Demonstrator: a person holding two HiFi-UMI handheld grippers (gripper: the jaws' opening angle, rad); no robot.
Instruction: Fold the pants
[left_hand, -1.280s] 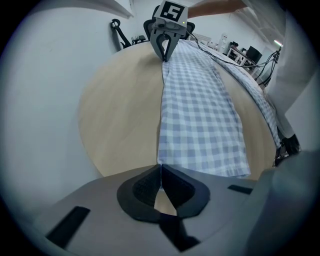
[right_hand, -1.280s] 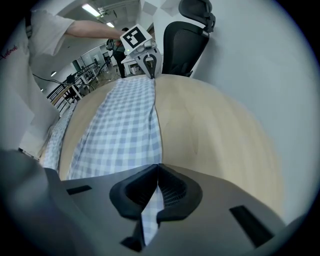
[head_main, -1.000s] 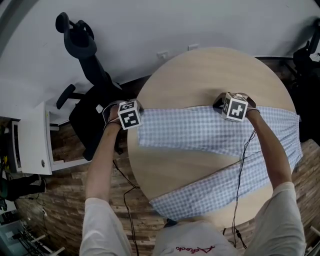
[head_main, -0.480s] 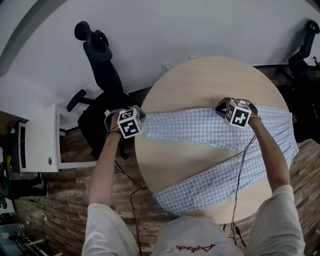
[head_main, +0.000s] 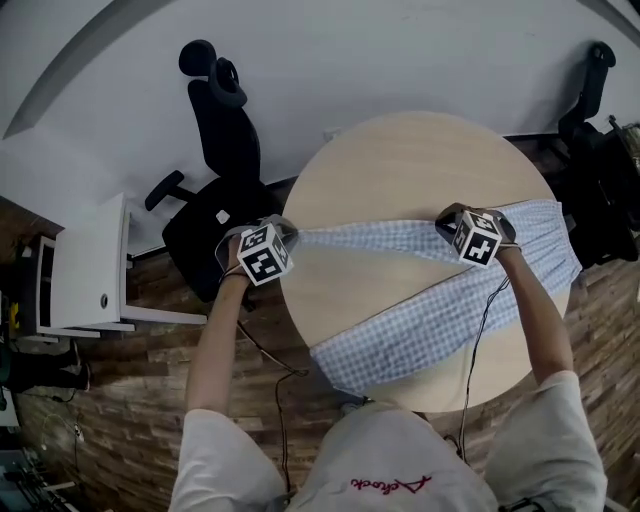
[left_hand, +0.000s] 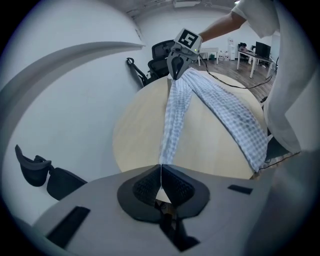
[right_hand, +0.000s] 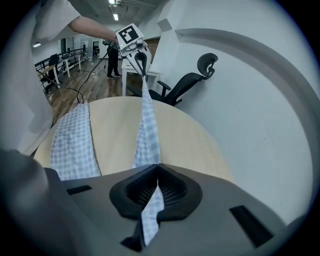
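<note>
The pants (head_main: 430, 320) are thin checked cloth, the table (head_main: 420, 170) smooth matt pale wood, the floor (head_main: 130, 370) dark grained planks.

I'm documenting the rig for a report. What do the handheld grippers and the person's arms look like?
The left gripper and right gripper each have a grey body with black ribbed pads and carry a white cube printed with black square markers. A thin black cable trails from each. The person wears a light short-sleeved shirt with red lettering.
</note>
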